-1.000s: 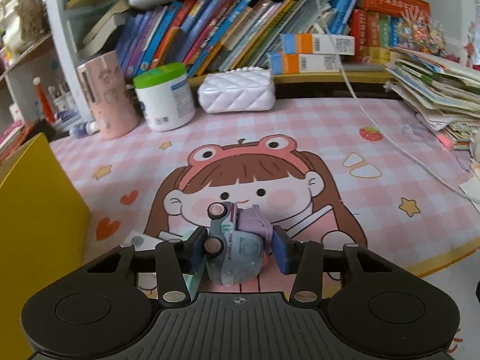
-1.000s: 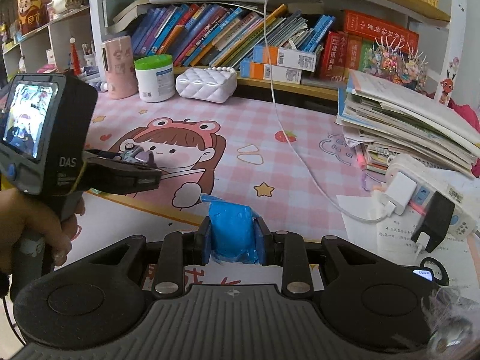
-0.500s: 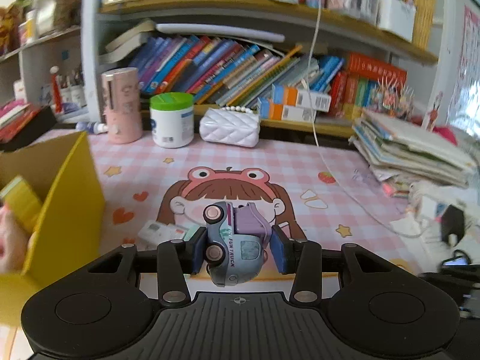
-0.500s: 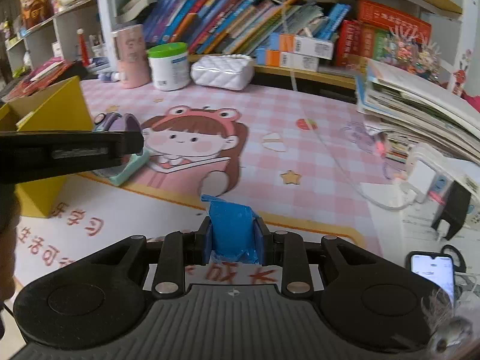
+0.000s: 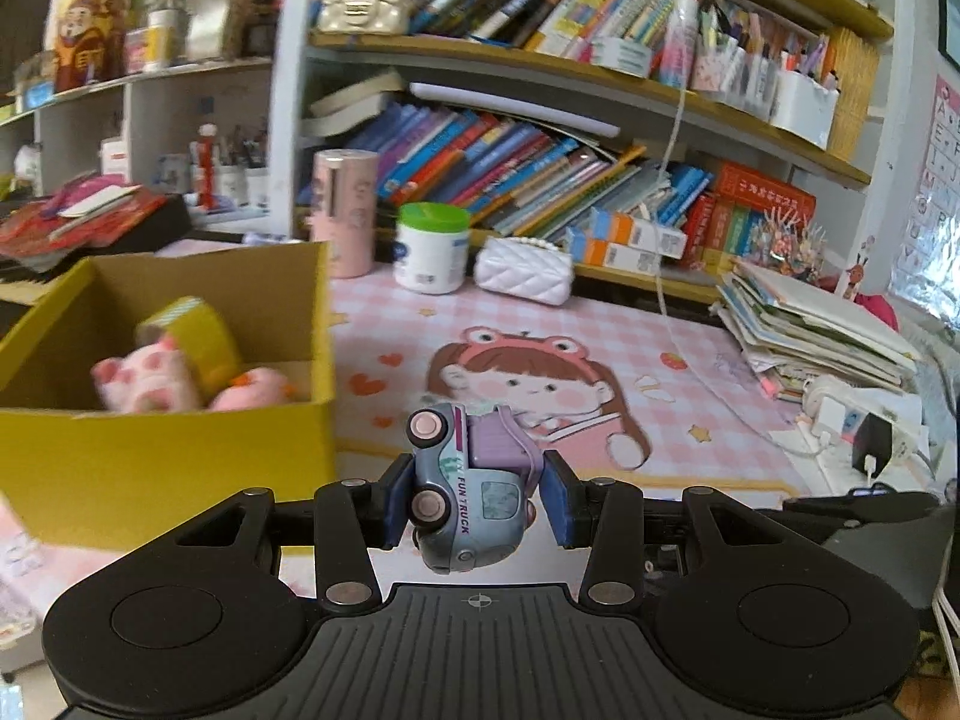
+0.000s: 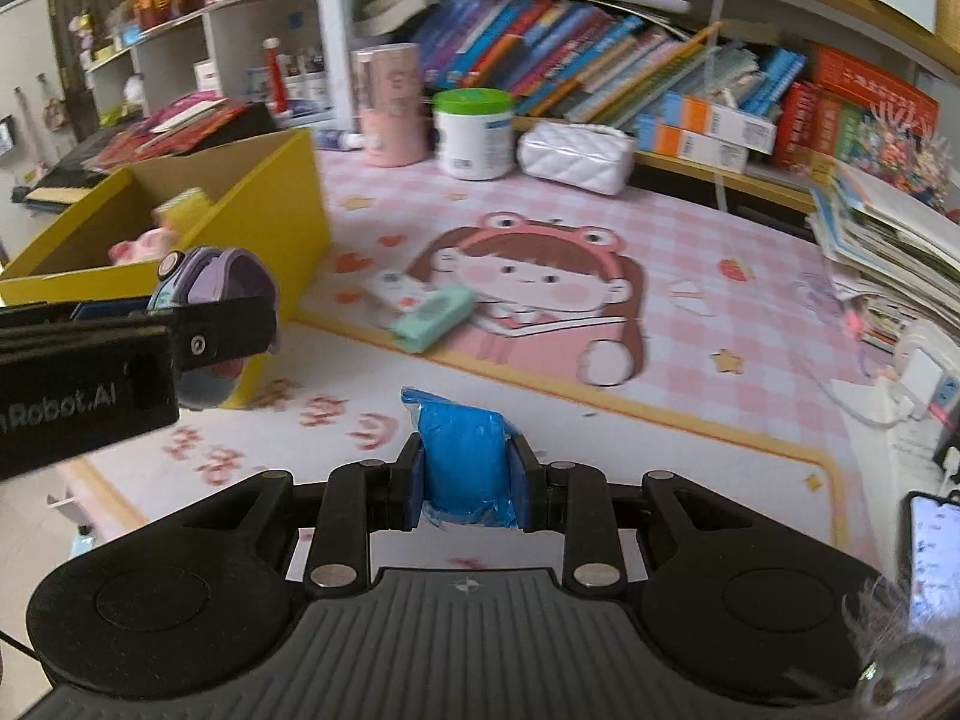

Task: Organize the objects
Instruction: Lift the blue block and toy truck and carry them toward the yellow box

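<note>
My left gripper (image 5: 474, 501) is shut on a blue and purple toy truck (image 5: 465, 510), held in the air to the right of the yellow box (image 5: 180, 468). The truck also shows in the right wrist view (image 6: 216, 294), next to the box's front corner (image 6: 282, 204). The box holds pink plush toys (image 5: 150, 381) and a yellow-green tape roll (image 5: 198, 336). My right gripper (image 6: 468, 480) is shut on a blue wrapped packet (image 6: 465, 462) above the white mat. A mint green case (image 6: 429, 315) and a white card (image 6: 390, 288) lie on the pink mat.
A pink cup (image 6: 390, 102), a green-lidded jar (image 6: 474, 132) and a white quilted purse (image 6: 576, 156) stand at the back under the bookshelf. Stacked papers (image 6: 888, 252) and a charger with cable (image 6: 918, 372) are at the right. A phone (image 6: 936, 546) lies at the right edge.
My left gripper has risen and swung left with the truck, so the yellow box and its contents come into view. My right gripper has lifted and turned left with the blue packet.
</note>
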